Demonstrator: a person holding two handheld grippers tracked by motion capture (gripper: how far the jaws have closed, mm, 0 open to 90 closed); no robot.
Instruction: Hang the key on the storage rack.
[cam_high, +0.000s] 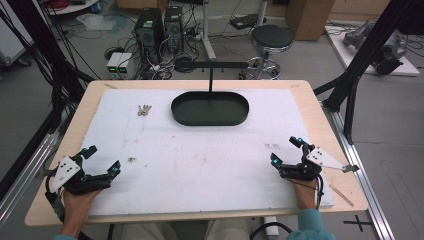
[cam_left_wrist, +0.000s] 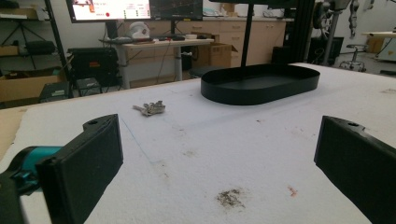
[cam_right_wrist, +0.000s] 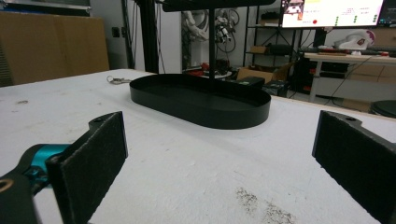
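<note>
Your keys (cam_high: 144, 110) lie on the white tabletop (cam_high: 200, 165) at the far left, just left of the black oval tray (cam_high: 210, 108) and apart from it. Your left gripper (cam_high: 101, 161) is the nearer one: the bunch sits ahead of its fingers (cam_left_wrist: 84, 163) and slightly left of center, well apart. Your right gripper (cam_high: 286, 151) would have to cross past the tray. Both sets of fingers stand wide with nothing between them.

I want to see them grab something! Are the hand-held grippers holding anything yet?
Nothing yet. The left hand-held gripper and right hand-held gripper both stand open above the white mat, nothing between their jaws. The keys lie untouched.
</note>
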